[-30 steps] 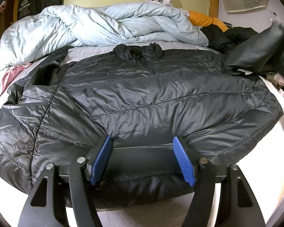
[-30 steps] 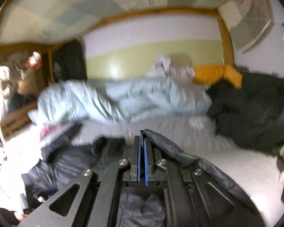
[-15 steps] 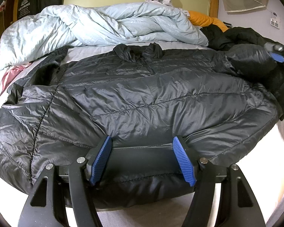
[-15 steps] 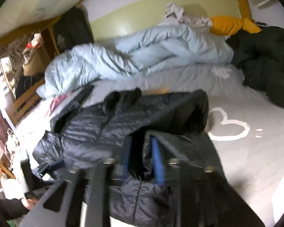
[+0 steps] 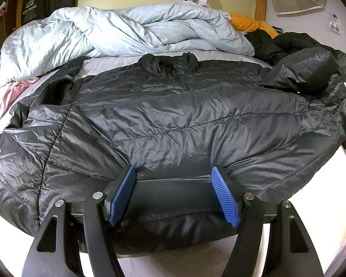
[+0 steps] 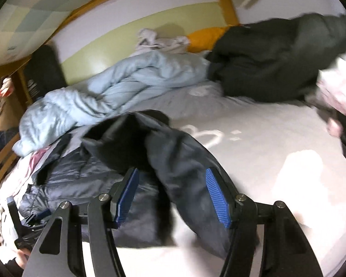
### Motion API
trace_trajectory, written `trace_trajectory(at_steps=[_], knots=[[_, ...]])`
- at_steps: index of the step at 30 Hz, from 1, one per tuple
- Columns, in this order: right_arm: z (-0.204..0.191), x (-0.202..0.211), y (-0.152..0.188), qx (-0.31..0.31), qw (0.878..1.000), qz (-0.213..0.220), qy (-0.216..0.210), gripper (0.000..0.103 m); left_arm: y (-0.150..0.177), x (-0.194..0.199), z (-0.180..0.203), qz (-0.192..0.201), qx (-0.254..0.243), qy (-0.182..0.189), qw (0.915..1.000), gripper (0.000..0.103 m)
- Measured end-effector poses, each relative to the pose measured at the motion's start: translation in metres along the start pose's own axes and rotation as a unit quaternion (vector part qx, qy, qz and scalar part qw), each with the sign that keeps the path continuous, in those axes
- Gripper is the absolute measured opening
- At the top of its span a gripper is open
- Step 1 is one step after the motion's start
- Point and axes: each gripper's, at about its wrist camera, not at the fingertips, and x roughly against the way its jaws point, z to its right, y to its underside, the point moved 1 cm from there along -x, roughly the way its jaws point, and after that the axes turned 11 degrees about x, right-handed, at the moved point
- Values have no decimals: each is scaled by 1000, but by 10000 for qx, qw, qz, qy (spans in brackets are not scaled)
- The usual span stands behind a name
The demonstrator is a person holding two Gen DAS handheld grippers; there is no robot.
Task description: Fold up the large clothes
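A black puffer jacket (image 5: 173,120) lies spread flat on the bed, collar at the far side. My left gripper (image 5: 175,194) rests at its near hem with the jaws wide apart. The hem lies between the blue pads (image 5: 124,194), which do not pinch it. The jacket's right sleeve (image 5: 304,73) lies folded in over the shoulder. In the right wrist view that sleeve (image 6: 186,161) runs between the jaws of my right gripper (image 6: 173,196). These jaws are opening and the pads stand clear of the fabric. The picture there is blurred.
A crumpled light-blue duvet (image 5: 126,30) fills the head of the bed, with an orange pillow (image 5: 249,22) behind it. A heap of dark garments (image 6: 276,64) sits at the far right. Grey sheet (image 6: 265,150) shows right of the jacket. Pink cloth (image 5: 11,94) lies at the left.
My right gripper held the sleeve up, shut on it; it has come down over the jacket and opened, and the sleeve now lies across the right shoulder. The left gripper has not moved.
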Motion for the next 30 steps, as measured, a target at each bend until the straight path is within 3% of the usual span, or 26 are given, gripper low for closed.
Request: trace_trajectory(at_steps=[5, 8, 10, 13, 14, 16, 17, 18, 24, 27, 30], knots=[[21, 8, 16, -134, 9987, -84, 491, 64, 0, 0, 0, 0, -1, -1, 10000, 68], [34, 2, 25, -259, 9957, -301, 838, 76, 0, 0, -1, 1, -2, -3, 10000, 68], [44, -4, 30, -494, 9929, -468, 972, 77, 0, 0, 0, 0, -3, -3, 10000, 68], [49, -12, 35, -764, 9923, -655, 721, 77, 0, 1, 0, -1, -3, -5, 10000, 68], [46, -18, 36, -782, 9932, -772, 395, 75, 0, 1, 1, 0, -3, -7, 10000, 68], [34, -22, 36, -613, 9945, -848, -30, 49, 0, 1, 0, 3, -5, -9, 10000, 68], [21, -24, 36, -391, 9953, -867, -159, 18, 0, 1, 1, 4, -4, -10, 10000, 68], [10, -26, 35, -196, 9957, -860, -268, 12, 1, 1, 2, 4, -5, -11, 10000, 68], [-76, 0, 21, 938, 9921, -266, -787, 11, -1, 2, 2, 75, -79, -128, 9999, 69], [-130, 21, 6, 1548, 9799, 97, -1253, 11, -3, 3, -3, 97, -31, -56, 9999, 69], [-179, 22, -4, 1975, 9685, -30, -1519, 11, -5, 14, -8, 291, 37, 93, 9995, 69]])
